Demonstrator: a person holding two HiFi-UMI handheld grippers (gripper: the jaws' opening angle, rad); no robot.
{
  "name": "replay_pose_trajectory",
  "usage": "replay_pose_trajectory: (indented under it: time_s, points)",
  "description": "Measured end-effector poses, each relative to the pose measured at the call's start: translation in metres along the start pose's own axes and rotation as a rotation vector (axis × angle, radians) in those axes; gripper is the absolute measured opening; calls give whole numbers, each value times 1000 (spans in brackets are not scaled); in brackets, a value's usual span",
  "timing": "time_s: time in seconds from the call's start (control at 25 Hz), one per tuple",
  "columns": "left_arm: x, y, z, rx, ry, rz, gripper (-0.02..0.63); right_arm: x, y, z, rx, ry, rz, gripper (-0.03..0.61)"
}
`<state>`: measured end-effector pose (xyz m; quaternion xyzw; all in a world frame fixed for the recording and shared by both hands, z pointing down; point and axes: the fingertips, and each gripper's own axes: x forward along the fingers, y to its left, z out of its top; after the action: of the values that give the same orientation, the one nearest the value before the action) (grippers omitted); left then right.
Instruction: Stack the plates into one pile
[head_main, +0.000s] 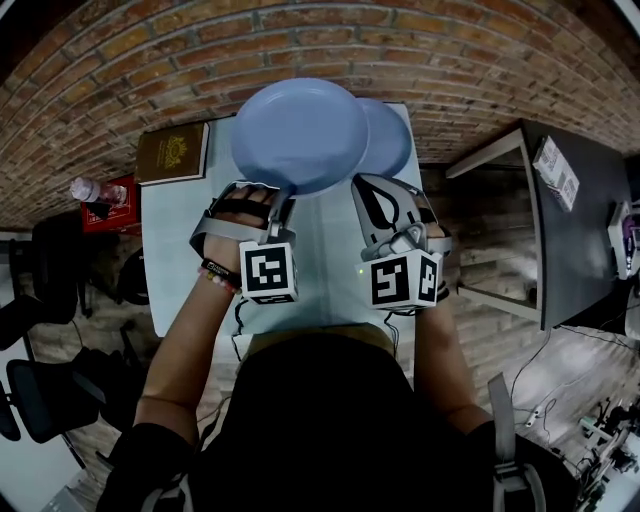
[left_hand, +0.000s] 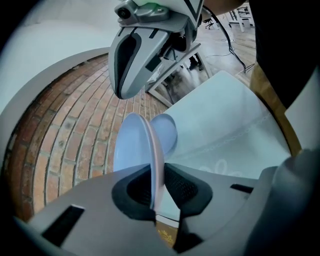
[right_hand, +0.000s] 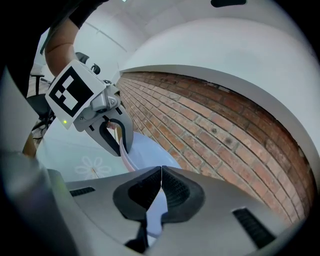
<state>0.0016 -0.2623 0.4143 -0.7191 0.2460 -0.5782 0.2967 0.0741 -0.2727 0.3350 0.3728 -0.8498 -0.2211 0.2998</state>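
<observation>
A large light-blue plate (head_main: 300, 135) is held tilted above the white table (head_main: 325, 270). My left gripper (head_main: 279, 192) is shut on its near rim. In the left gripper view the plate (left_hand: 131, 150) stands edge-on between the pads (left_hand: 172, 189). A second blue plate (head_main: 390, 135) lies on the table's far right part, half hidden behind the raised one, and shows as the second plate (left_hand: 166, 132) in that view too. My right gripper (head_main: 373, 192) hovers beside the raised plate, shut, its pads (right_hand: 170, 187) touching with nothing between them. The plate (right_hand: 150, 150) and the left gripper (right_hand: 121, 145) lie beyond it.
A brown book (head_main: 172, 152) lies at the table's far left corner. A plastic bottle (head_main: 95, 190) and a red box (head_main: 110, 215) stand left of the table. A dark desk (head_main: 580, 230) is to the right, black chairs (head_main: 40, 390) to the left, and a brick floor around.
</observation>
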Motion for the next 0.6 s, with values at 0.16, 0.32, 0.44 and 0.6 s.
replay_pose_trajectory:
  time_s: [0.16,0.32,0.44,0.6]
  points:
    - [18,3,34,-9,-33,-10,69,-13,-17,-26,10,21,-12,35]
    - [35,1,63,-10,-58,-22,70,-23,-31,-54,21,44,-20,35]
    - [48,-4,81,-11,-74,-36,71,-29,-37,-73,27,64,-22,35]
    - [63,-12,98,-3,-75,-64,71,-35,-42,-93,33,78,-17,35]
